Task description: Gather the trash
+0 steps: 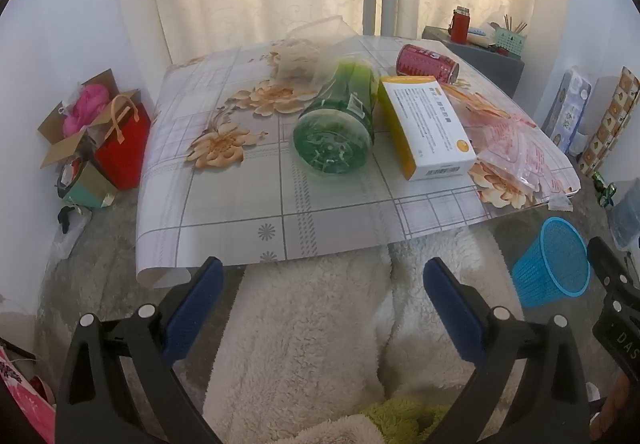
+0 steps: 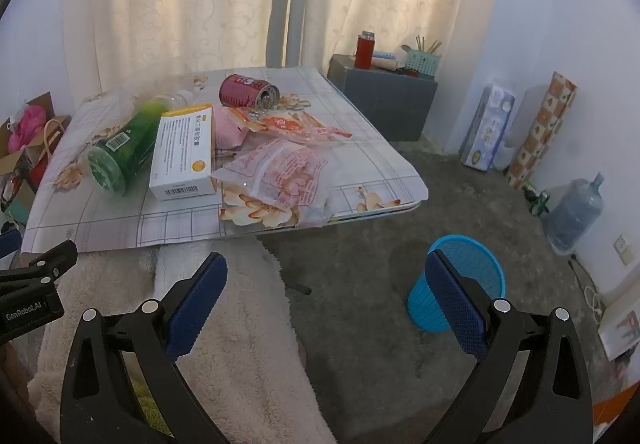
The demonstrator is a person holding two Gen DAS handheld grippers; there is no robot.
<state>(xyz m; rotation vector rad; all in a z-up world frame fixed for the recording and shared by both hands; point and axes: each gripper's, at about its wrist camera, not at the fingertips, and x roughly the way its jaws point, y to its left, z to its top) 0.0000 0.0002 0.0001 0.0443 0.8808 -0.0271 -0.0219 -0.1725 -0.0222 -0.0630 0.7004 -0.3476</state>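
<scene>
My left hand-held gripper [image 1: 320, 308] and right hand-held gripper [image 2: 326, 296] both hang wide open and empty, short of the bench [image 1: 224, 212]. The green bottle [image 1: 336, 124] lies on its side mid-bench, base toward me, neck pointing to the curtain, with the white-and-yellow box [image 1: 428, 128] just beside it lying the same way. Only my right view shows the red can's [image 2: 248, 92] open mouth and the blue basket [image 2: 460, 280] standing clear on the floor.

Both wrist views low before the counter [image 1: 224, 204], facing the curtains, right view angled rightward, sharing counter [image 2: 360, 164] and blue basket [image 2: 460, 276]
</scene>
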